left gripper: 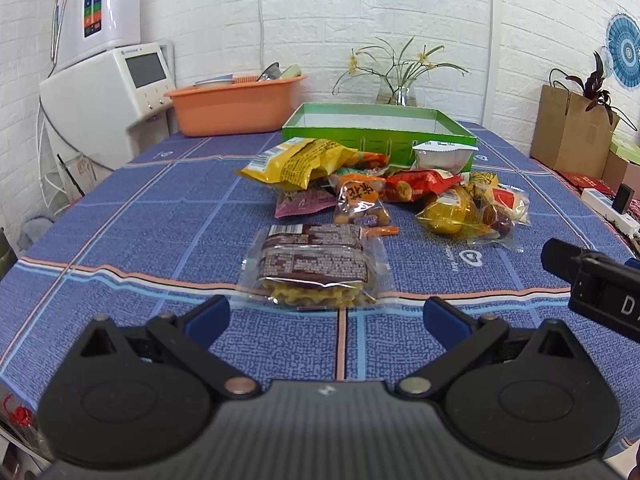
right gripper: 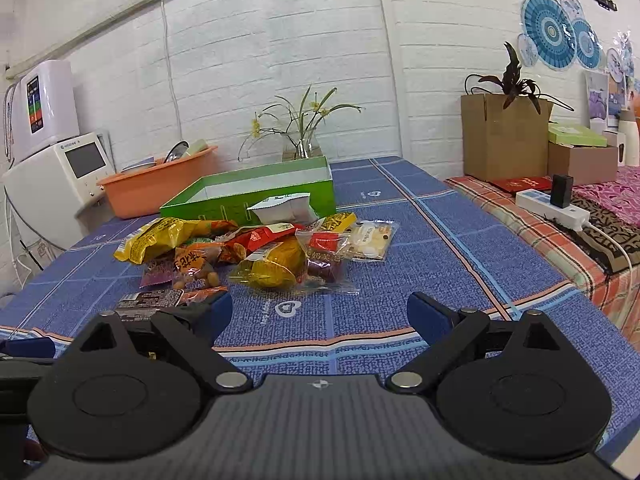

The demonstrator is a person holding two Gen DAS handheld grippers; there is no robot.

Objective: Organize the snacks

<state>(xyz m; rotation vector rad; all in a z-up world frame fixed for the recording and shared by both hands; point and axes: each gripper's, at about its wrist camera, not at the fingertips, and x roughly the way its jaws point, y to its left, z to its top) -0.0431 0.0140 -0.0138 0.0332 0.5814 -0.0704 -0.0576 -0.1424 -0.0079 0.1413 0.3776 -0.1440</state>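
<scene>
A pile of snack packets [left gripper: 384, 188] [right gripper: 256, 248] lies on the blue checked tablecloth in front of an open green box [left gripper: 376, 130] [right gripper: 256, 192]. Nearest to me is a clear pack with a brown label [left gripper: 316, 264] [right gripper: 148, 302], holding yellow wavy biscuits. My left gripper [left gripper: 326, 314] stands open just short of that pack, nothing between its blue fingers. My right gripper [right gripper: 320, 314] is open too, a little short of a yellow clear-wrapped packet [right gripper: 268, 270] [left gripper: 452, 210]. A big yellow bag [left gripper: 296, 162] [right gripper: 156, 240] lies at the pile's left.
An orange basin [left gripper: 236, 104] [right gripper: 156, 190] with dishes and a glass vase of flowers [left gripper: 398, 94] [right gripper: 300, 146] stand behind the box. White appliances [left gripper: 108, 80] sit at the left. A cardboard box [right gripper: 504, 136] and a white power strip [right gripper: 552, 206] lie at the right.
</scene>
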